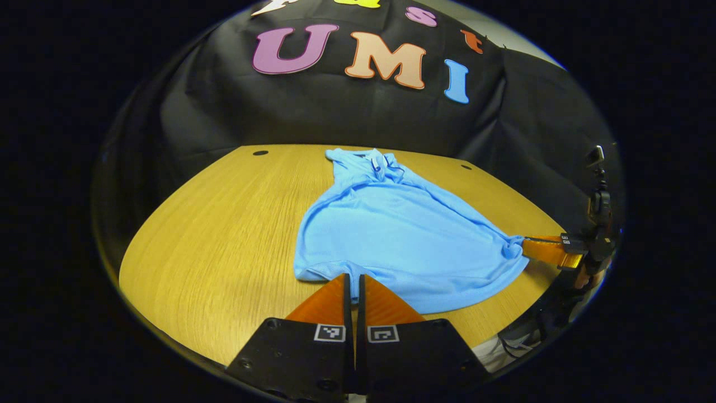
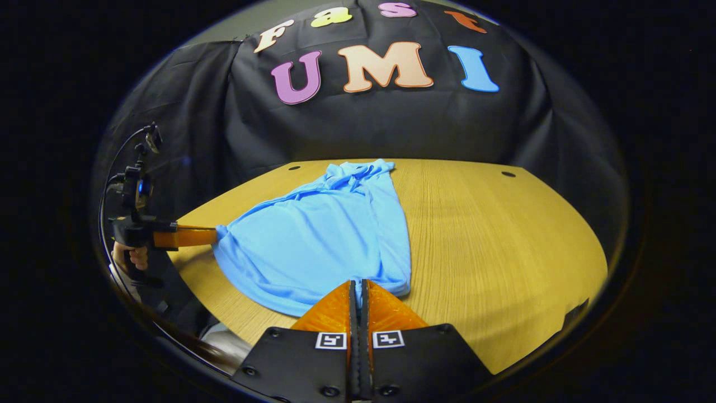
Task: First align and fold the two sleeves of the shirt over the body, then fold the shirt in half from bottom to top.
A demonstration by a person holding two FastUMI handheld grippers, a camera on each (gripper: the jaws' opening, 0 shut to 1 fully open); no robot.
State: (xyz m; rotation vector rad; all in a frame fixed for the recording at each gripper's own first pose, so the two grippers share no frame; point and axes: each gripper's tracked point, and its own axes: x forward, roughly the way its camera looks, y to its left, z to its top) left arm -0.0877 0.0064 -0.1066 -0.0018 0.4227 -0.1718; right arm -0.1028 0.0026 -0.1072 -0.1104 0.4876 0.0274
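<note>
While both tongs pinch shirt hem | wooden table (2 holes).

Matt cloth shirt — wood-grain table

I see a light wooden table with fine straight grain and small dark round holes near its far corners. Behind it, a creased black cloth wall closes off the booth.

Right claw pinches the shirt hem; left claw grips its far corner.
</note>
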